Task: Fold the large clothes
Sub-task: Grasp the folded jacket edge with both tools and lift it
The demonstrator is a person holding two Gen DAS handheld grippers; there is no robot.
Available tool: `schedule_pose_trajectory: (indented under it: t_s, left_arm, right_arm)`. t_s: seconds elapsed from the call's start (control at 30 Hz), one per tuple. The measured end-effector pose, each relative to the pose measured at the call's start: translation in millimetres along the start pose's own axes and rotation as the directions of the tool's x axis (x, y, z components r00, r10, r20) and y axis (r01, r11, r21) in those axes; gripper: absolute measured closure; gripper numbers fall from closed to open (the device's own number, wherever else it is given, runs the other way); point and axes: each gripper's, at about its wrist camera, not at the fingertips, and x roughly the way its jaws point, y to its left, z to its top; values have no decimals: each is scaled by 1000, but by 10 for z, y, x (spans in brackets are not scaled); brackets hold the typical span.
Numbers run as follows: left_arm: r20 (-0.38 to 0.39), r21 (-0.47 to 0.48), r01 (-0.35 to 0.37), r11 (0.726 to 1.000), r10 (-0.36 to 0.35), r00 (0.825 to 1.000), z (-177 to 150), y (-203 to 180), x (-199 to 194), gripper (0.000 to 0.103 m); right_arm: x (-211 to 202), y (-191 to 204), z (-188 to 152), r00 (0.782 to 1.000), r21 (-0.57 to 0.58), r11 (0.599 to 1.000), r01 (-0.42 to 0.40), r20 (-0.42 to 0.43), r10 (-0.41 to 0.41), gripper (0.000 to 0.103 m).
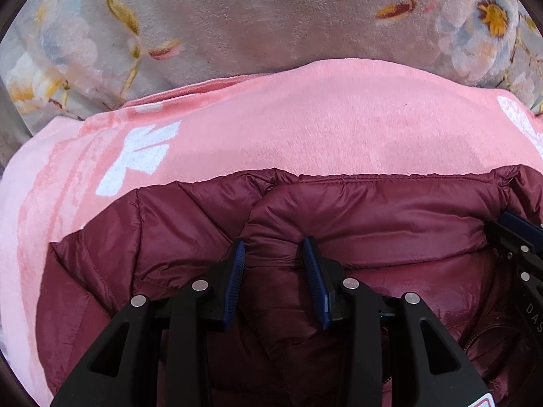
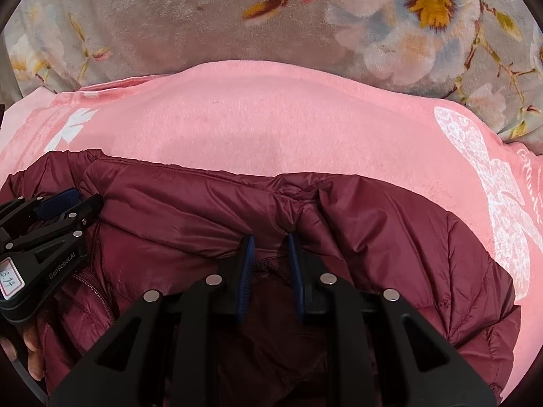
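Observation:
A maroon quilted puffer jacket (image 1: 373, 210) lies on a pink blanket (image 1: 305, 118), collar edge away from me; it also shows in the right wrist view (image 2: 390, 237). My left gripper (image 1: 274, 247) is pressed into the jacket near the left end of the collar, its blue pads a hand's width apart with a ridge of fabric bulging between them. My right gripper (image 2: 269, 242) sits at the right end of the collar, pads narrower, a fold of fabric between them. Each gripper shows at the edge of the other's view: the right one (image 1: 516, 234), the left one (image 2: 57, 203).
The pink blanket (image 2: 271, 118) with white butterfly prints lies over a grey floral plush cover (image 1: 237, 17) that fills the far side (image 2: 169, 17). A hand (image 2: 30, 349) shows at the lower left of the right wrist view.

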Motion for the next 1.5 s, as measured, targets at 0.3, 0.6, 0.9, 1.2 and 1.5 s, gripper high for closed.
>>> schedule_pose_trajectory:
  t_s: [0.3, 0.6, 0.9, 1.2, 1.5]
  left_arm:
    - [-61, -99, 64, 993, -71, 996, -799, 912, -1032, 35]
    - [-208, -320, 166, 933, -240, 948, -2663, 2073, -1975, 26]
    - [-171, -432, 242, 869, -342, 924, -3362, 2026, -2374, 33]
    - [-154, -452, 231, 861, -331, 931, -3414, 1970, -2616, 96]
    - [-71, -406, 344, 847, -404, 912, -3666, 1952, -3431, 99]
  right_arm:
    - [-1554, -865, -822, 999, 98, 995, 8, 32, -11, 56]
    - [-3134, -1542, -2938, 994, 301, 951, -66, -65, 90, 29]
    - [-3225, -1495, -3689, 944, 550, 790, -272, -6, 329, 27]
    - [-3123, -1203, -3640, 927, 561, 763, -321, 22, 373, 89]
    - [-3930, -1390, -3849, 945, 513, 795, -325, 137, 298, 98]
